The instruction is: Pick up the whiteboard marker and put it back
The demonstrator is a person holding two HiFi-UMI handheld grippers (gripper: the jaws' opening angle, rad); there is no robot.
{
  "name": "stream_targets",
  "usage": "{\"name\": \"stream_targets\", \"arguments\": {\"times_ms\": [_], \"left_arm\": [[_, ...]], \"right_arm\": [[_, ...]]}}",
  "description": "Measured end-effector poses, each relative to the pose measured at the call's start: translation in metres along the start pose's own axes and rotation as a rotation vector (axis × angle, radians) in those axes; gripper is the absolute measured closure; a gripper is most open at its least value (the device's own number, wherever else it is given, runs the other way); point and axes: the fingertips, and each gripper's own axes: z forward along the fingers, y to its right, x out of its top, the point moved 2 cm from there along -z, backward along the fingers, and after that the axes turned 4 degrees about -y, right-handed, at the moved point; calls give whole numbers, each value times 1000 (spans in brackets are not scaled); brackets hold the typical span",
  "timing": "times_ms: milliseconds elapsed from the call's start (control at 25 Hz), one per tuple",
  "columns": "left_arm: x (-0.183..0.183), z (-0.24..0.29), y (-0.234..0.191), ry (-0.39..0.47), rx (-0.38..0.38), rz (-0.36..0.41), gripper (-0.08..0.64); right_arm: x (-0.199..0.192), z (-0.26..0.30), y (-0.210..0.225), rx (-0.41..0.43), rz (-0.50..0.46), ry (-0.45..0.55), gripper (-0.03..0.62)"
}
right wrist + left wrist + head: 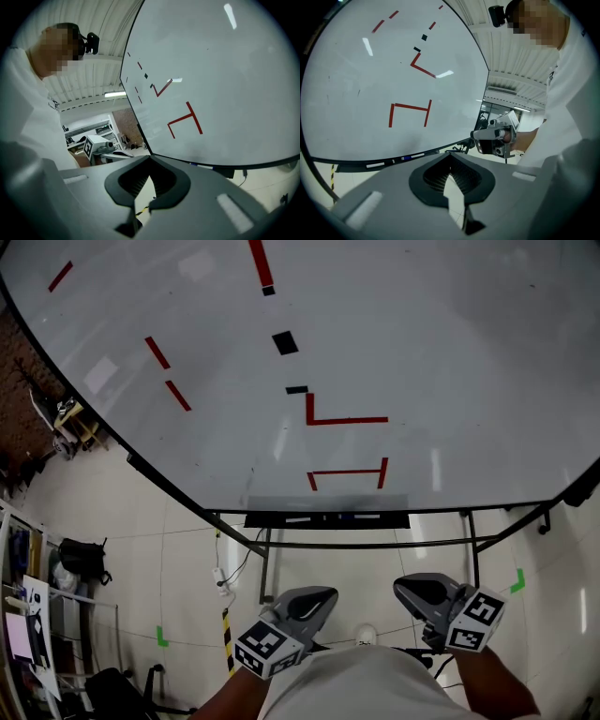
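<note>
A whiteboard (394, 324) with red and black marks fills the head view. Along its bottom edge runs a black tray (262, 519) holding whiteboard markers (302, 518), one with a blue cap (349, 517). The same markers (407, 158) show in the left gripper view, and they (202, 165) appear in the right gripper view too. My left gripper (326, 596) and right gripper (403, 587) hang low near my body, well short of the tray. Both are shut with nothing between their jaws. The left gripper (451, 157) faces the board, as does the right gripper (150, 159).
The board stands on a black metal frame (366, 545) over a tiled floor. Green tape marks (517, 581) and a yellow-black strip (227, 638) lie on the floor. Shelves and a black bag (82, 559) stand at the left. A white round object (366, 635) lies between the grippers.
</note>
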Motion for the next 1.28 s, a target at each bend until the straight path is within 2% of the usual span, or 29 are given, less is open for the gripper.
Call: {"name": "stream_targets", "arguments": {"times_ms": [240,640,960,1280], "left_arm": [[4,-15,-7,-7,-66,15,543],[1,-48,-26,6,-138,53,543],[-5,-62,-31,30,-154,26,543],[-8,-67,-36,44,-147,13,543]], "right_arm": [[-8,17,-18,-32,50,19,591],[-15,48,-55,-94,38,32,591],[-20,61,-66,-123,26,2,591],[-23,73,-72,-95,13,-35,591]]}}
